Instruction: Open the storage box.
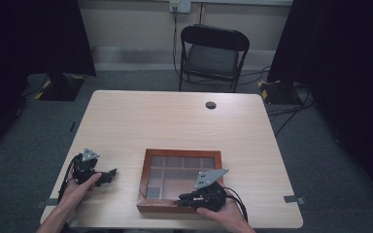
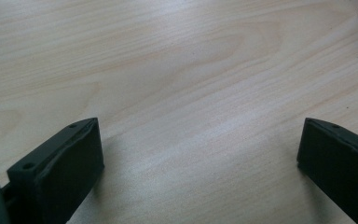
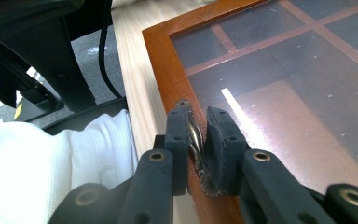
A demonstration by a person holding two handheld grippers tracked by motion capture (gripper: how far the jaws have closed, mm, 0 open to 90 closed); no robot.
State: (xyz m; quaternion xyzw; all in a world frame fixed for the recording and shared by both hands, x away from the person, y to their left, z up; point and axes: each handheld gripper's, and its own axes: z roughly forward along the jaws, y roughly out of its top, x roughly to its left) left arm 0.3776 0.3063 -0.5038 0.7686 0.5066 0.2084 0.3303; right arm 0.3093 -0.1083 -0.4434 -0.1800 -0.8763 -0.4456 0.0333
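A brown wooden box (image 1: 182, 152) with a glass lid over several compartments lies near the table's front edge. A small ornate metal handle (image 3: 195, 135) sits on the lid's front frame (image 3: 163, 60). My right gripper (image 3: 196, 122) is shut on that handle, one pad pressed against each side. In the high view the right gripper (image 1: 183, 198) lies at the box's front edge, pointing left. The left gripper (image 1: 110, 174) rests on the table to the left of the box, well apart from it. Its jaws (image 2: 198, 135) stand wide open over bare wood.
The light wooden table (image 1: 175, 121) has a round cable hole (image 1: 211, 105) at the back. A black folding chair (image 1: 213, 53) stands behind it. White cloth of the person's clothing (image 3: 37, 158) lies close to the table's front edge.
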